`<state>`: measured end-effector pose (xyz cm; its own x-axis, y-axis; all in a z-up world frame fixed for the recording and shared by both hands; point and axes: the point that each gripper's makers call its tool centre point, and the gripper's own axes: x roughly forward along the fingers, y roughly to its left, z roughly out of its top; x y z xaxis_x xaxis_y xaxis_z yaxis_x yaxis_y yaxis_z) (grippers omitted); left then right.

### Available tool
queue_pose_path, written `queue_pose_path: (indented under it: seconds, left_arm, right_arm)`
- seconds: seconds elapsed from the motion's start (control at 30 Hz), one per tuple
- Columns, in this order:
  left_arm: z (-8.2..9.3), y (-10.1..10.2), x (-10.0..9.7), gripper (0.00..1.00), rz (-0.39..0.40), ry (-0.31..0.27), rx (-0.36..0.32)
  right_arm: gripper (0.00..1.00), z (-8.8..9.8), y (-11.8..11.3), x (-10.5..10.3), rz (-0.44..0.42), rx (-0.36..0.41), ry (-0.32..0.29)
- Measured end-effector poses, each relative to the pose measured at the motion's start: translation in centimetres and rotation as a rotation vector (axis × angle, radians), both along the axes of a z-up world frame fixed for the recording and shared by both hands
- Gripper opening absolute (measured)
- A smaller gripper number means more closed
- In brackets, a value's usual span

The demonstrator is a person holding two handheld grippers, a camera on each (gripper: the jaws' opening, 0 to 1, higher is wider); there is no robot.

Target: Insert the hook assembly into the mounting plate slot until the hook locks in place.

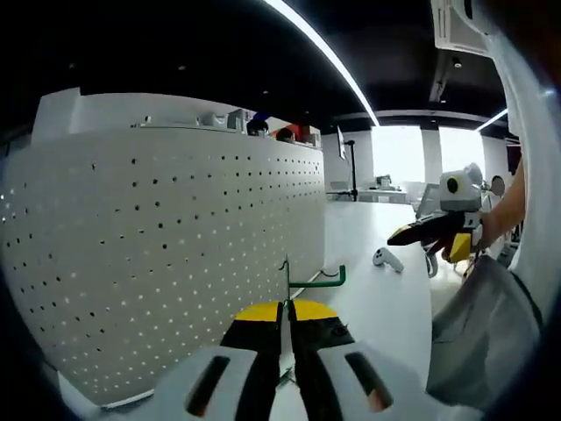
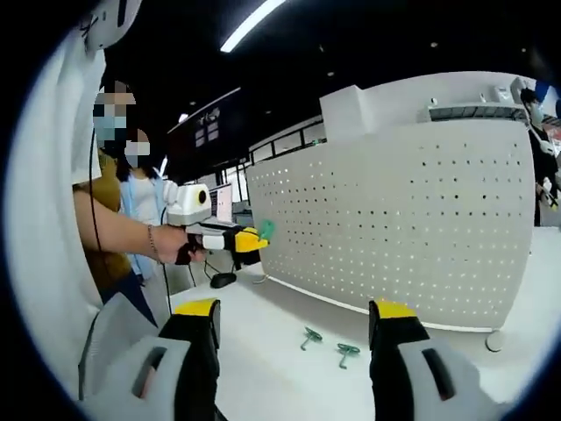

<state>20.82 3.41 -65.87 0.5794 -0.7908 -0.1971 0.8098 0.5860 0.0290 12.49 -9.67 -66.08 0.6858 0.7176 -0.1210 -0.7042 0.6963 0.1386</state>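
Left gripper (image 1: 287,326), jaws clamped on a green wire hook (image 1: 308,282), stood just beside the white perforated mounting plate (image 1: 166,254), hook arm pointing away from the plate face; right gripper (image 2: 294,338) gaped wide, empty, farther off.

left claw (image 1: 287,329) pinching green hook (image 1: 308,282), pegboard (image 1: 175,254)

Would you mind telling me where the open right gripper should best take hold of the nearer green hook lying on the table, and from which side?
Probably by its thin straight shank, coming down from above. The nearer green hook lies flat on the white table, so only its top side is free, and the right gripper stands open over it. The other hook lies apart to one side, leaving room for the jaws.
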Motion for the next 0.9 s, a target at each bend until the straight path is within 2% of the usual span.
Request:
queue_pose_path:
  seconds: [0.5, 0.67, 0.73, 0.9]
  left_arm:
    - [0.0, -0.5, -0.1, 0.03, -0.002, 0.004, -0.022]
    - [0.3, -0.6, -0.1, 0.03, 0.002, -0.002, -0.030]
    - [0.3, -0.8, -0.1, 0.03, 0.002, -0.003, -0.026]
    - [0.3, -1.0, -0.2, 0.03, -0.003, -0.004, -0.025]
  right_arm:
    - [0.52, 1.5, 3.4, 1.7, 0.037, 0.054, -0.026]
    - [0.51, 1.8, 4.4, 2.3, 0.045, 0.061, -0.038]
    - [0.51, 2.0, 4.6, 2.6, 0.048, 0.086, -0.028]
    - [0.48, 2.2, 5.8, 2.8, 0.070, 0.077, -0.038]
